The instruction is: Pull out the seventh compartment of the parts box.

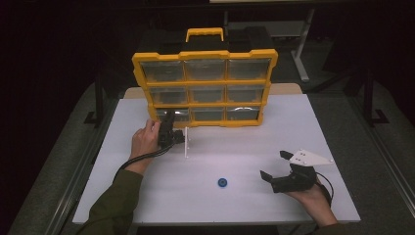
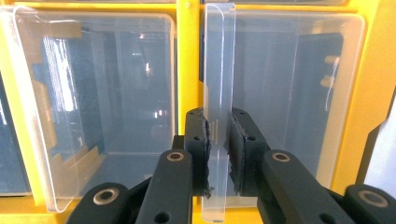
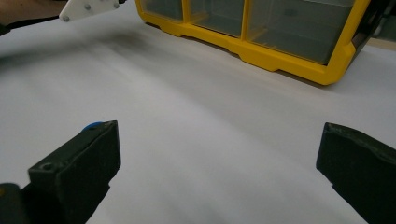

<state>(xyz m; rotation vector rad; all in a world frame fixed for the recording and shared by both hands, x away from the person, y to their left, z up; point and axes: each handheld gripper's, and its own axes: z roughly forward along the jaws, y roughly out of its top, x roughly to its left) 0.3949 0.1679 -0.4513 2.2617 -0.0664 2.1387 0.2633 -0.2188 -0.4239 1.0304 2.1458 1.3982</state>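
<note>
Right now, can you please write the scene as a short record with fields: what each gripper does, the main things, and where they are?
left gripper: shut on clear drawer front
drawer: bottom-left of organizer, pulled out
organizer: yellow, upright at far side of table
right gripper: open, holds nothing, low over the table
blue disc: on table, left of right gripper
</note>
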